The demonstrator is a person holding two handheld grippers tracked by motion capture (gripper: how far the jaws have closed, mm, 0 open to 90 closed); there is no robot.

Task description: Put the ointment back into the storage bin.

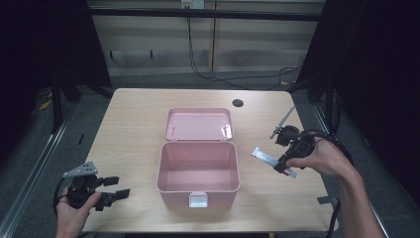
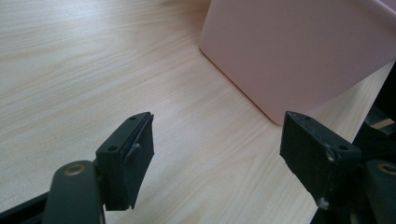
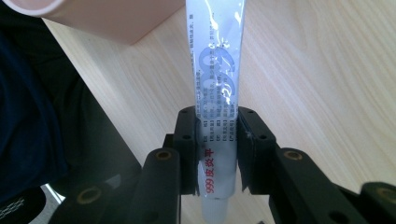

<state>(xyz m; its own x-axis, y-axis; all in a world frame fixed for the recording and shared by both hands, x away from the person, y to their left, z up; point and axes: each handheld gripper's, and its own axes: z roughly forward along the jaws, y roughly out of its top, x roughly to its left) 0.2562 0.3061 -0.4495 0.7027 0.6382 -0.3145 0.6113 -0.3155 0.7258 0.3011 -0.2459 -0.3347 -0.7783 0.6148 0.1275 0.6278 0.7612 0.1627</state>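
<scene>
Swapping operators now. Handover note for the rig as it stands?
Right gripper: shut on the white ointment tube, held above the table to the right of the pink box.
Left gripper: open, nothing between the jaws, near the table's front left corner, pointing toward the box.
Box: middle of the table, lid folded back, inside looks bare.
Done: box open, tube picked up.
Left: probably put the tube into the box, then close the lid.

From above we look forward and down on the pale wooden bench; both gripper views skim it closely, sharing the open pink plastic box.
</scene>
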